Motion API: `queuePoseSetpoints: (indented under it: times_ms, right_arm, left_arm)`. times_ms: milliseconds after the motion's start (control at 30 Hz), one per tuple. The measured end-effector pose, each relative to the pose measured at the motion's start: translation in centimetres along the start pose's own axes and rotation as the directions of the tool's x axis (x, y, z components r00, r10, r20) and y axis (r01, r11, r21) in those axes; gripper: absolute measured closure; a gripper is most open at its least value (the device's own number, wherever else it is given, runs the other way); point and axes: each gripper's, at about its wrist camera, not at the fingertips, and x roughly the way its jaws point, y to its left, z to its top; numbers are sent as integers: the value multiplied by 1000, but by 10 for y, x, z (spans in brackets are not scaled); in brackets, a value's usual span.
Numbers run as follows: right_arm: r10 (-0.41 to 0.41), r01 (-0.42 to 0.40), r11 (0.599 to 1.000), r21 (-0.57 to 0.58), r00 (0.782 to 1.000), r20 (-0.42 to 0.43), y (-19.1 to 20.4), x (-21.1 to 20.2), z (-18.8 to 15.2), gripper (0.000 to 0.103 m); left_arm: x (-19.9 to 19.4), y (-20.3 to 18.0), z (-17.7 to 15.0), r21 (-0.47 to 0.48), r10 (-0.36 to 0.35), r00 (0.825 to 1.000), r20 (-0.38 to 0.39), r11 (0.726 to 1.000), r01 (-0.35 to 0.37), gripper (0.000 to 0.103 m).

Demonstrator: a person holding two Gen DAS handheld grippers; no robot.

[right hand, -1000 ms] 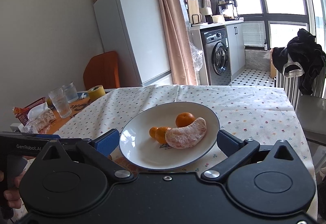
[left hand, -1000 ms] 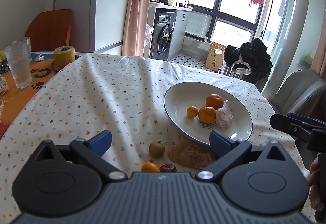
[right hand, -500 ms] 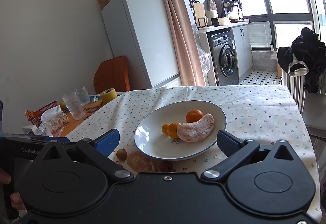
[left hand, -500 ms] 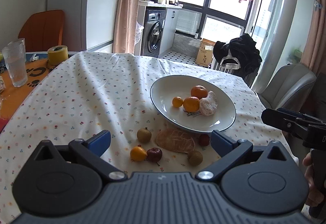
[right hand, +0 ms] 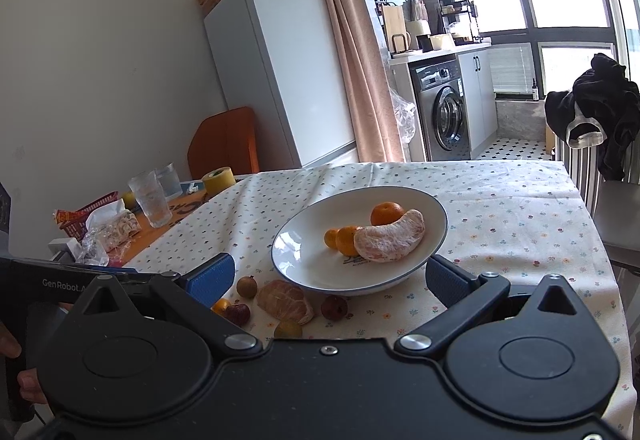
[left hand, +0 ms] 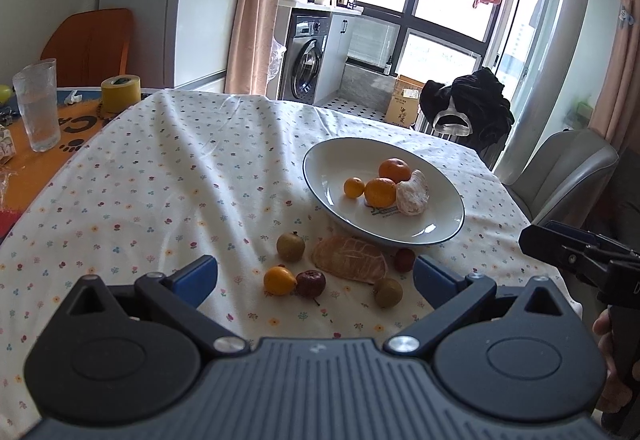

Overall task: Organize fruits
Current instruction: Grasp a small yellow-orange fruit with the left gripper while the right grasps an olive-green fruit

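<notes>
White plate [left hand: 436, 232]: glazed, shallow oval with a thin dark rim; sits on the tabletop [left hand: 168, 176], toward its right half.
Plate contents: two mandarins [left hand: 395, 169], one small round orange fruit [left hand: 354, 187], one peeled citrus piece [left hand: 413, 193] with pale, fibrous pith, curved like a crescent in the right wrist view; all clustered and touching near the plate's middle.
Loose fruit: on the cloth just in front of the plate; a peeled, veined orange segment [left hand: 349, 259] at the rim, a dull olive-brown round fruit [left hand: 291, 247] to its left, a second one [left hand: 387, 292] nearer the camera, a small yellow-orange fruit [left hand: 279, 281] touching a dark red wrinkled one [left hand: 311, 283], another red one [left hand: 405, 260] tucked by the plate's edge.
Left claw [left hand: 315, 277]: blue pads wide apart, nothing between them; held above the loose fruit.
Right claw [right hand: 330, 279]: wide apart likewise, holding nothing; the plate lies between its fingers in view.
Surface: cream tablecloth with a small floral print, creased in soft folds.
Left end of tabletop: ribbed drinking glass [left hand: 37, 106], yellow tape roll [left hand: 120, 94], orange mat.
Room: white refrigerator [right hand: 276, 68], pink curtain, steel-fronted washing machine [right hand: 442, 112], large bright windows, grey chair [left hand: 560, 176].
</notes>
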Motion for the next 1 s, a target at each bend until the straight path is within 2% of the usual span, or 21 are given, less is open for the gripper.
queuePoseSetpoints:
  times_ms: [233, 467, 500, 633, 733, 800, 933, 1000]
  right_arm:
    - [1, 1, 999, 32, 998, -61, 0, 16, -10, 0]
    - [19, -19, 1000, -6, 994, -103, 10, 25, -19, 1]
    - [26, -28, 999, -15, 994, -109, 13, 27, -20, 2]
    - [39, -44, 998, -38, 990, -139, 21, 36, -24, 17]
    - [42, -50, 998, -45, 987, -157, 26, 43, -27, 22]
    - [43, -52, 997, -49, 985, -168, 29, 47, -29, 26]
    - [46, -57, 997, -47, 979, -197, 31, 58, -32, 42]
    - [48, -58, 998, -41, 977, -207, 31, 63, -34, 46]
  left_arm:
    - [7, 15, -7, -3, -10, 1000, 2, 1000, 10, 0]
    - [20, 17, -14, 15, 10, 1000, -21, 1000, -10, 1]
    - [22, 18, -15, 16, 12, 1000, -21, 1000, -12, 1]
    - [30, 25, -19, -3, 11, 999, -38, 1000, -11, 3]
    - [34, 30, -21, -18, -8, 999, -43, 1000, 7, 5]
    - [36, 31, -22, -18, -18, 999, -41, 1000, 18, 10]
    - [42, 34, -24, -32, -48, 997, -53, 998, 47, 25]
    - [45, 35, -24, -40, -59, 996, -63, 998, 57, 41]
